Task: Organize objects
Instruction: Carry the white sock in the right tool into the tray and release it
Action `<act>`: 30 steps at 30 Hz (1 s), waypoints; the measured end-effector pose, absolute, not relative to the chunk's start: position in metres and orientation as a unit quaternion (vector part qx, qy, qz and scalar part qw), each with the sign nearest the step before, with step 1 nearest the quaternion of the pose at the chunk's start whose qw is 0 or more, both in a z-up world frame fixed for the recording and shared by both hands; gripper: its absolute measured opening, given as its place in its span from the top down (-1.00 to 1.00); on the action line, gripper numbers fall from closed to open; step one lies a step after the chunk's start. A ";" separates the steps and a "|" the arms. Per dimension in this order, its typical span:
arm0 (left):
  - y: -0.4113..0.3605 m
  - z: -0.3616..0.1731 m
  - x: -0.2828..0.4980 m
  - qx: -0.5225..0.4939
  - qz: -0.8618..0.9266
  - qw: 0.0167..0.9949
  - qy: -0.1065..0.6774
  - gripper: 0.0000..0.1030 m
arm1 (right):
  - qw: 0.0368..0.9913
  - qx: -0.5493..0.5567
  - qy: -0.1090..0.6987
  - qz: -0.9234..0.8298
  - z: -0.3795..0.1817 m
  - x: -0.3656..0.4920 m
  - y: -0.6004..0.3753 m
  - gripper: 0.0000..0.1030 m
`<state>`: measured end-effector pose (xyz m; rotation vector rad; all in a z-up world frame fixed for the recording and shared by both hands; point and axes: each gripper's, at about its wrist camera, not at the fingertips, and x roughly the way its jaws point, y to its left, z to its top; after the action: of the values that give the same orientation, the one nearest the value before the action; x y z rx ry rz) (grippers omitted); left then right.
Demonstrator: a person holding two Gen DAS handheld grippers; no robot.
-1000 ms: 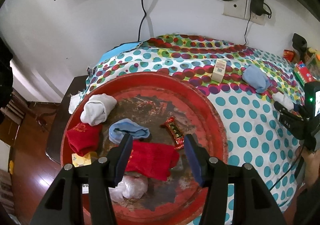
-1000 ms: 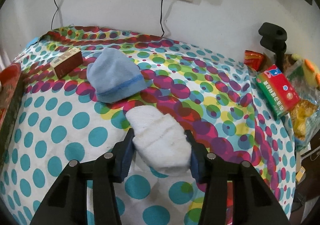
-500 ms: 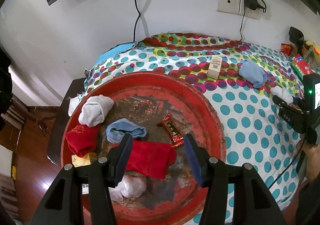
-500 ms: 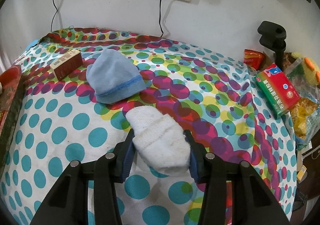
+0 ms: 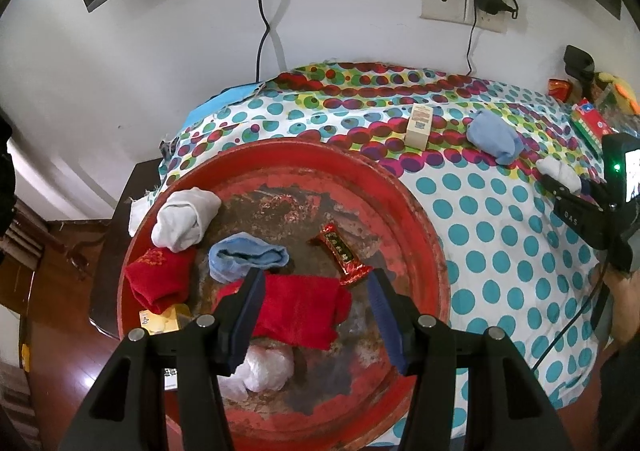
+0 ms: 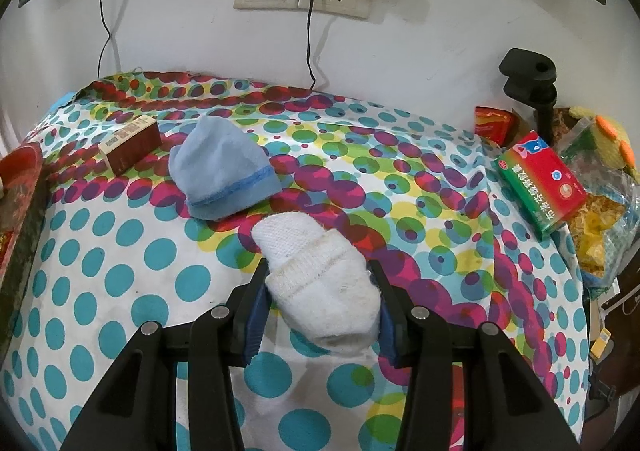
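Holding most of the sorted items is a worn round red tray [image 5: 416, 211], set on the left part of the bench under its polka-dot cloth [image 5: 500, 251]. Inside the tray lie a rolled white sock [image 5: 186, 221] at the far left, a red sock [image 5: 158, 279] just in front of it, a rolled blue sock [image 5: 246, 257] near the middle, a red-wrapped snack bar [image 5: 340, 253] to its right, a flat red cloth [image 5: 298, 311] toward the near side, a crumpled clear plastic bag [image 5: 260, 369] at the near edge, and a small yellow box [image 5: 162, 321] partly under the red sock.

The left hand-held gripper [image 5: 316, 301] hovers over the tray with its fingers apart and nothing between them; the red cloth lies below the gap.

The right hand-held gripper [image 6: 320, 291] is out on the cloth, its two fingers flanking a white sock [image 6: 320, 279]; they appear clamped against its sides, though contact on the right side is hard to confirm. Just beyond the white sock lies a light blue sock [image 6: 222, 175], and farther left a small brown-and-cream box [image 6: 130, 145]. At the right edge of the bench sit a red-and-green carton [image 6: 540, 181] and a clear bag of snacks [image 6: 600, 211].
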<state>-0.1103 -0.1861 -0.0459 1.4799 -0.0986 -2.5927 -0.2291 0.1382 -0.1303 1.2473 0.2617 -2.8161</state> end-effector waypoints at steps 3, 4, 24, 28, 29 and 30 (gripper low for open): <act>-0.191 -0.048 -0.107 0.494 -0.866 0.074 -0.030 -0.06 | 0.027 0.407 0.079 -0.910 -0.130 -0.224 0.137 0.16; -0.192 -0.049 -0.107 0.495 -0.865 0.073 -0.029 -0.06 | 0.027 0.407 0.077 -0.910 -0.129 -0.222 0.137 0.16; -0.204 -0.057 -0.099 0.499 -0.864 0.063 -0.015 -0.06 | 0.129 0.379 0.042 -0.916 -0.077 -0.177 0.065 0.16; -0.211 -0.055 -0.096 0.497 -0.866 0.064 -0.009 -0.06 | 0.158 0.367 0.057 -0.915 -0.067 -0.168 0.039 0.16; -0.213 -0.054 -0.096 0.496 -0.866 0.064 -0.008 -0.06 | 0.165 0.366 0.059 -0.914 -0.065 -0.166 0.032 0.16; -0.215 -0.054 -0.095 0.496 -0.866 0.065 -0.007 -0.06 | 0.170 0.364 0.061 -0.914 -0.063 -0.163 0.026 0.16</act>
<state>-0.0953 -0.2155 -0.0540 1.4967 -0.0201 -2.6130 -0.1634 0.0258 -0.0631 1.0340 0.1741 -2.5959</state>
